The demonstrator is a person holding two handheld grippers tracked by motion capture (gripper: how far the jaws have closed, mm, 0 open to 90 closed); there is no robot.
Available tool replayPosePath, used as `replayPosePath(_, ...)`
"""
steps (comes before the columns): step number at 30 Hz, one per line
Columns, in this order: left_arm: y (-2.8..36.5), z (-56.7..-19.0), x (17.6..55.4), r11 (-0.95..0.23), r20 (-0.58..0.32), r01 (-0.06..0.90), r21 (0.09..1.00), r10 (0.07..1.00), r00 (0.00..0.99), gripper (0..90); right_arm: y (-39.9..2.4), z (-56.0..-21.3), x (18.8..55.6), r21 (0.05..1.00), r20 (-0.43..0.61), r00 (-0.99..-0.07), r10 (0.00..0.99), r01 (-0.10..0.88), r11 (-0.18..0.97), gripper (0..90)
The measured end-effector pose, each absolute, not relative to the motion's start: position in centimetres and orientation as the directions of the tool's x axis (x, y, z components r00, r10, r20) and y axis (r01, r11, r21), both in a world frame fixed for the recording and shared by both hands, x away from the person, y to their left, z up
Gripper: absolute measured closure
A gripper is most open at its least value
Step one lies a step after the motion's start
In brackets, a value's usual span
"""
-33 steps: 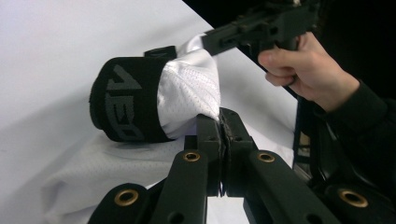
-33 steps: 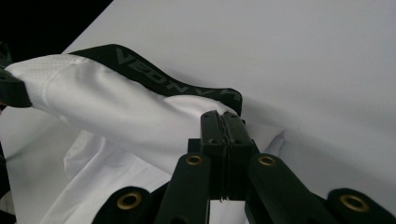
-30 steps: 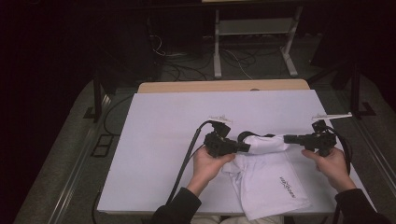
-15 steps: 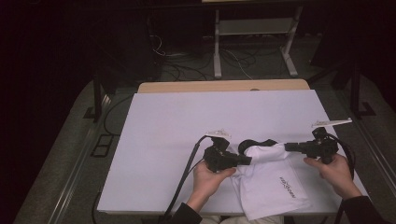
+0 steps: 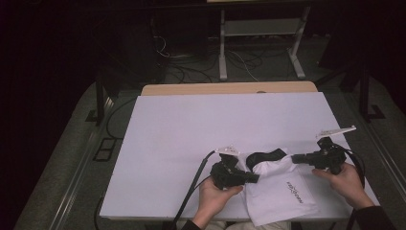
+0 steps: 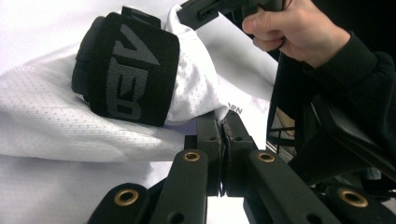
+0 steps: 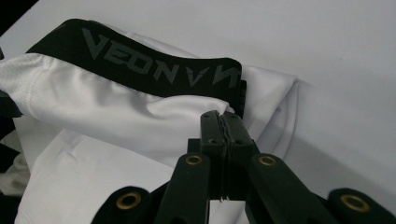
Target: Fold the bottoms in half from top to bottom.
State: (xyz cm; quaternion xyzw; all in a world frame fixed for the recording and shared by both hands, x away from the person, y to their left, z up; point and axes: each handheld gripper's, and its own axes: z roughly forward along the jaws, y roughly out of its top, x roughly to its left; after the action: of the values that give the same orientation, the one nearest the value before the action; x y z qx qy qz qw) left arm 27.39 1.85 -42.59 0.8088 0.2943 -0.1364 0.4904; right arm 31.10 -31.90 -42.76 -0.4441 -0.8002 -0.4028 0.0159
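A white mesh garment (image 5: 282,189) with a black lettered waistband (image 5: 265,156) lies near the front edge of the white table (image 5: 215,120). Part of it hangs over that edge. My left gripper (image 5: 253,178) is shut on the fabric at the garment's left side, just below the waistband (image 6: 126,70). Its closed tips (image 6: 223,128) pinch white cloth (image 6: 56,135). My right gripper (image 5: 296,158) is shut on the cloth at the waistband's right end. In the right gripper view the closed tips (image 7: 222,121) bite the white fabric (image 7: 116,116) under the black band (image 7: 154,60).
A wooden board (image 5: 230,88) shows along the table's far edge. Behind it, on the dark floor, stand a metal frame's legs (image 5: 258,48) amid loose cables. A black cable (image 5: 191,191) trails from the left gripper over the front edge.
The left gripper has come nearer to the table's front edge and lower, dragging the garment's left side with it. The right gripper has barely shifted. Both stay shut.
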Motion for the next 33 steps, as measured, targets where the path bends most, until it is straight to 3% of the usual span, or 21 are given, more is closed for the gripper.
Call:
replayPosePath(21,0.7,-44.3,25.2,-0.393,-0.509,0.609,0.689,0.336,0.793,87.0,-31.8,-43.2,29.8,0.580,0.345,-0.623,0.701,0.730,0.363,86.7)
replayPosePath(27,0.7,-44.7,25.0,-0.405,-0.500,0.612,0.679,0.356,0.790,87.0,-31.7,-42.9,29.6,0.575,0.350,-0.622,0.700,0.733,0.364,71.6)
replayPosePath(33,0.3,-45.0,24.9,-0.425,-0.492,0.609,0.670,0.361,0.793,87.0,-31.3,-42.2,30.1,0.608,0.370,-0.607,0.703,0.730,0.311,62.8)
